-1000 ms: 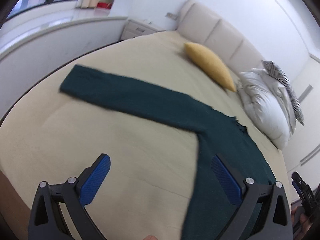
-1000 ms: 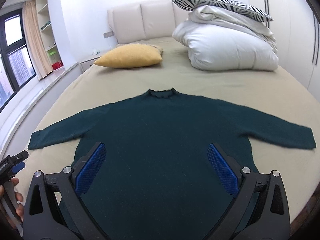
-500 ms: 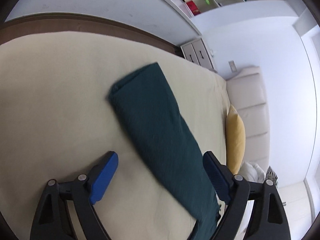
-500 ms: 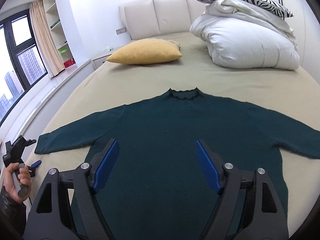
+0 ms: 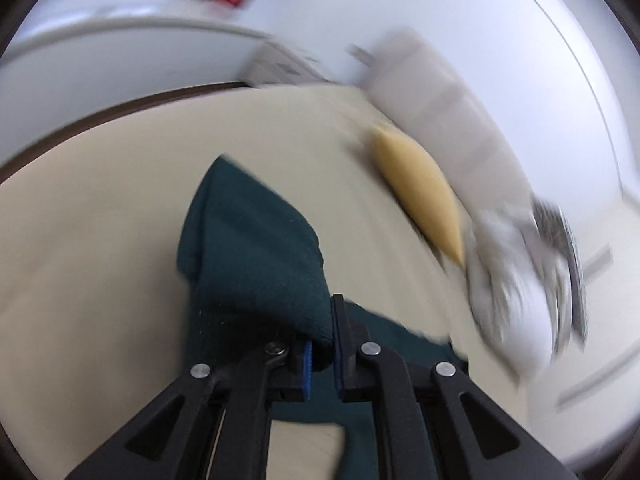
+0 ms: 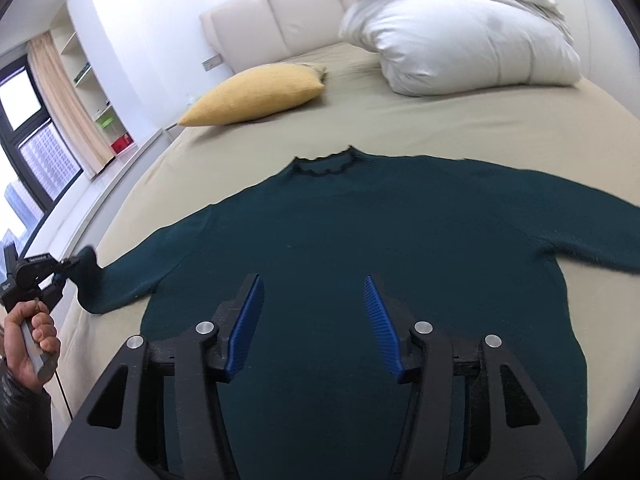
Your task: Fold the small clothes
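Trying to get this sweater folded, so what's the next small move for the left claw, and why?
Probably carry the sleeve end inward and lay it across the sweater chest. The left claw has just been closing and now pinches that sleeve end, lifted off the bed, while the body lies flat. The right claw, half closed, hangs above the chest, gripping nothing.

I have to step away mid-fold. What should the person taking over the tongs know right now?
Left tongs: just closed, now shut on the end of the sweater's left sleeve, lifting it off the bed.
Right tongs: jaws have been closing but are open, nothing between the pads, hovering over the lower body of the green sweater.
Sweater lies face up, neck toward the yellow pillow; right sleeve still spread out flat.
Done: left sleeve gripped. Left: fold both sleeves in, then fold the body.
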Motion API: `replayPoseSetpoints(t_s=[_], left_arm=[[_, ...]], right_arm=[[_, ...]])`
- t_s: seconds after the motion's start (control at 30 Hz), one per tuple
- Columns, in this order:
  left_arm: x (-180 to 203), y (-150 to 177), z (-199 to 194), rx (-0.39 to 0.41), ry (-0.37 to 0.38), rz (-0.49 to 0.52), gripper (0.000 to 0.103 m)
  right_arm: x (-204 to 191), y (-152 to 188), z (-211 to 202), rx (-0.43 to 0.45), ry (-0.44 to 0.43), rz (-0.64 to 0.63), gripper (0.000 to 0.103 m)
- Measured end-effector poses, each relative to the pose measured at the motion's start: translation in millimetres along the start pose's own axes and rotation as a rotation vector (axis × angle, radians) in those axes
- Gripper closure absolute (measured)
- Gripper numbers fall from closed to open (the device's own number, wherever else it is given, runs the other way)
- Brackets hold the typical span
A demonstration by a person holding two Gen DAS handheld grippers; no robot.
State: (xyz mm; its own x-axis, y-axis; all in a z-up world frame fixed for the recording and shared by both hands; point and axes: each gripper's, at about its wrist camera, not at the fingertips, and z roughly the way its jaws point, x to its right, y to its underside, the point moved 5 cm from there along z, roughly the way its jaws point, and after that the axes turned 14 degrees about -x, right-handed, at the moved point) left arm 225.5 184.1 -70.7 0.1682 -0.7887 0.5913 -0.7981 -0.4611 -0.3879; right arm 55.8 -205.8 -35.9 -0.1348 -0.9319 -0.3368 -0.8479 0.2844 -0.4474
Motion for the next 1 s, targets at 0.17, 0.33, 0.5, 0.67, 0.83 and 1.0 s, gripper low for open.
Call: replayPoseSetpoints(t_s=[0.17, 0.33, 0.5, 0.67, 0.83, 1.0], left_arm=[[122, 83, 85, -0.184, 0.012, 0.329, 0.093], [145, 152, 131, -0.325, -0.114, 0.429, 0.047], [145, 185, 81, -0.270, -0.089, 0.551, 0.029], [114, 150, 31, -0.165, -0.020, 0.415, 0.029], [61, 107, 9, -0.113, -0.022, 0.249, 0.029], [33, 85, 8, -0.090, -0.029, 0.172, 0.029]], right_arm=[[40, 3, -3, -0.005, -0.009, 0.075, 0.053], [81, 11, 12, -0.091, -0.006, 0.167, 0.043], [97, 7, 32, -0.113, -0.080, 0.218, 0.033], [62, -17, 72, -0.183, -0.260, 0.192, 0.033], [11, -43, 130, -0.324, -0.253, 0.115, 0.041], [-21, -56, 170, -0.366, -0.073, -0.006, 0.073]])
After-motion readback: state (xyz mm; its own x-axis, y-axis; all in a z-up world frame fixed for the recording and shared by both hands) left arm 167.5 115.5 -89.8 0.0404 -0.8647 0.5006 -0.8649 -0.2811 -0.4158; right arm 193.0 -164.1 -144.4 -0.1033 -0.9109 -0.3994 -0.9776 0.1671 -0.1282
